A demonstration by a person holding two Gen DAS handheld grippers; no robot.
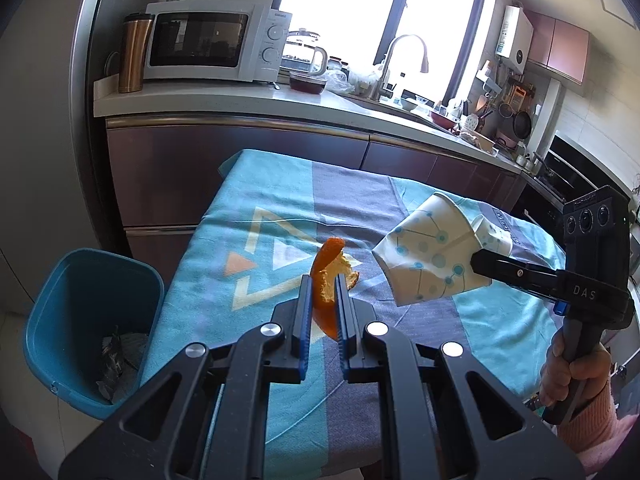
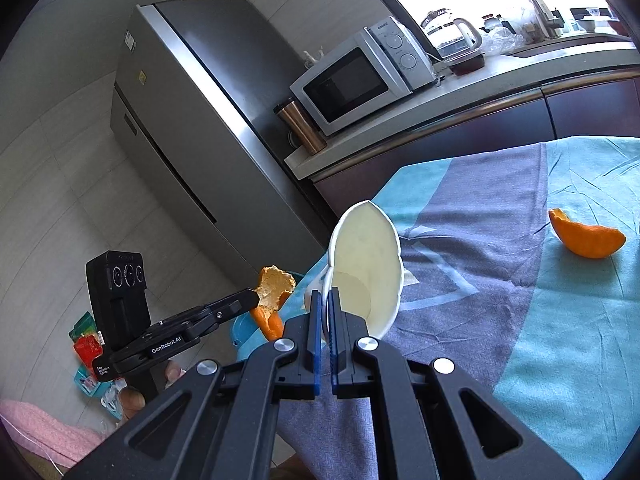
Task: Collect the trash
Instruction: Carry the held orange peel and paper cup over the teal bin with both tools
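left gripper (image 1: 324, 292) fingers clamped on orange peel (image 1: 326, 276), light, floppy | right gripper (image 2: 326, 304) fingers pinching crushed paper cup (image 2: 366, 268) by its wall, flimsy | both above table (image 1: 500, 320) | bin (image 1: 80, 320) left | second peel (image 2: 586, 238) probably next, I'd nip its edge

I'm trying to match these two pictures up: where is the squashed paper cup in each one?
Left wrist view: the paper cup is right of centre, pinched by the right hand-held gripper above the table.
Right wrist view: the paper cup is at the centre, its open mouth facing the camera.
Shared landmark: the white microwave on the counter.
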